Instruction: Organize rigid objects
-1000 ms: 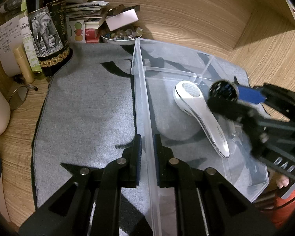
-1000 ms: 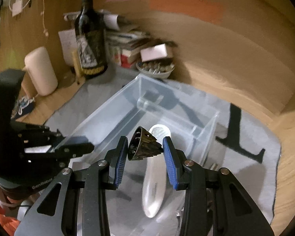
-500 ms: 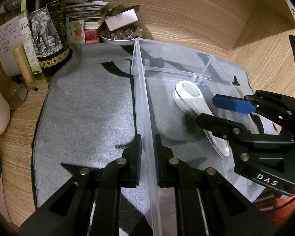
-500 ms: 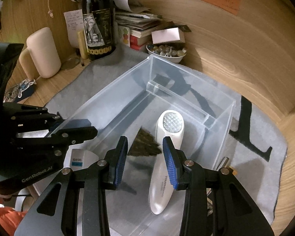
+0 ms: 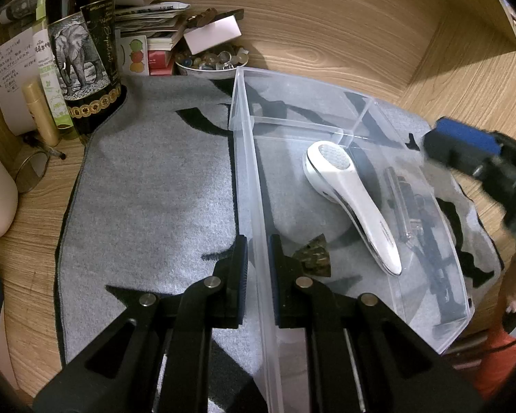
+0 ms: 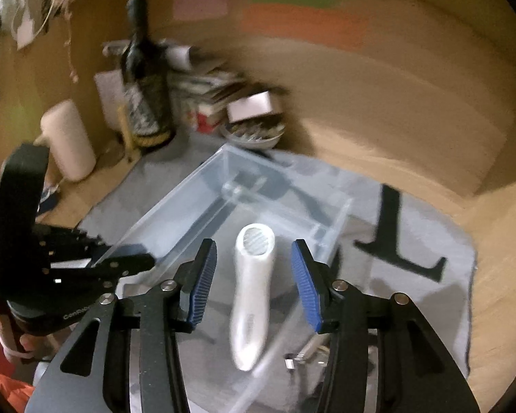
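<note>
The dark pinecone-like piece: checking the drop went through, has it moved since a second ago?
Yes. The dark pinecone-like piece now lies on the clear bin's floor beside the white handheld device, out of the right hand-held gripper.

White handheld device [image 5: 351,192]; clear bin [image 5: 254,206]; grey mat [image 5: 148,199].

A clear, smooth plastic bin [image 5: 247,158] sat on a matt grey cloth mat [image 5: 148,186]; the handheld device [image 5: 351,196] looked glossy white; the desk [image 5: 326,27] showed wood grain.
</note>
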Demonstrator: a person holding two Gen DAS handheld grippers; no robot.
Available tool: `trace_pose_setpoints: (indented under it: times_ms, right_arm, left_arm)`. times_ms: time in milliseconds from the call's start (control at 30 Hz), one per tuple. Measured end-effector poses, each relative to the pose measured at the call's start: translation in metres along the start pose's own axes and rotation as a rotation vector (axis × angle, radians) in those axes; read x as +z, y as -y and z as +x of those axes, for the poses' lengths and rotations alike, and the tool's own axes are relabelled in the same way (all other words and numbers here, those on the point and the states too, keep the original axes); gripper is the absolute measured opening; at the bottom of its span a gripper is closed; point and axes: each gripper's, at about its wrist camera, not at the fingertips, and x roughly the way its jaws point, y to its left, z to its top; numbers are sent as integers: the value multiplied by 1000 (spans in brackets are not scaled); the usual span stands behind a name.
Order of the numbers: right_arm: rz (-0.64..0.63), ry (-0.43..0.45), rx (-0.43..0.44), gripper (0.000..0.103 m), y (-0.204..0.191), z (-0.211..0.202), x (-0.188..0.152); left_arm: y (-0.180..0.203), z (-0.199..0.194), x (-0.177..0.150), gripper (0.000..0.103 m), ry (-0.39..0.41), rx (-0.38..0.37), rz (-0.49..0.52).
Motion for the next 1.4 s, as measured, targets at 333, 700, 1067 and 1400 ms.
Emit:
trace_pose_setpoints:
  times_ms: [333, 700, 1067, 1400]
  right_arm:
    - [140, 36, -142, 47, 62, -28, -15]
    - [261, -152, -179, 47, 99, 9, -76]
    - [330, -213, -140, 47, 110, 29, -107]
    - [330, -207, -172, 23, 115, 28, -116]
  left_arm:
    - [0, 0, 0, 12, 0, -1, 0]
    - [0, 0, 0, 12, 0, -1, -1]
    - [0, 0, 0, 12, 0, -1, 0]
    - [-1, 0, 0, 12, 1, -1, 0]
